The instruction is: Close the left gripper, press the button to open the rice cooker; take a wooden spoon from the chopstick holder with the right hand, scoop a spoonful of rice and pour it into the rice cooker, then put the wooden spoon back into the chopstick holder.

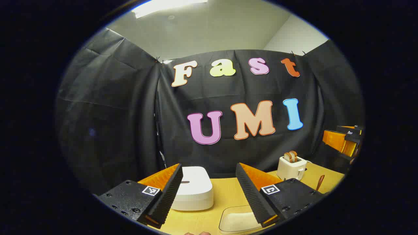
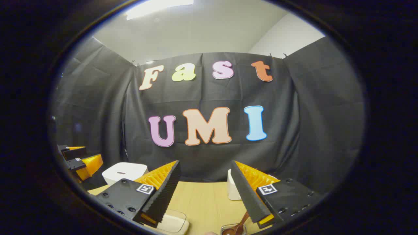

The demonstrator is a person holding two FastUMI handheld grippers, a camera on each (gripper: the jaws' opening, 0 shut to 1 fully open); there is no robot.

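Low in the left gripper view, the left tool (image 1: 209,195) stands wide open, nothing between its fingers. Beyond it on the wooden bench (image 1: 225,195):
- white rice cooker (image 1: 193,187), lid down, lower centre-left, behind the left finger.
- clear tray (image 1: 236,220) at the bottom centre, holding something pale; contents too dim to name.
- white toaster (image 1: 291,168) at lower right, two brown slices standing in its slots.
- wooden spoon (image 1: 320,182) upright at lower right, handle end up, just past the right finger; its holder is hidden.
- right tool's body seen at the far right edge (image 1: 343,140).

Low in the right gripper view, the right tool (image 2: 204,195) is also spread wide, gripping nothing. On the bench (image 2: 205,202):
- rice cooker (image 2: 124,173) at lower left, lid down.
- clear tray (image 2: 173,223) at bottom centre-left, pale inside.
- small clear holder (image 2: 233,228) at the bottom edge, a wooden spoon (image 2: 240,223) leaning in it, just beside the right finger but not touched.
- white toaster (image 2: 232,189) partly hidden behind the right finger.
- left tool visible at the left edge (image 2: 78,160).
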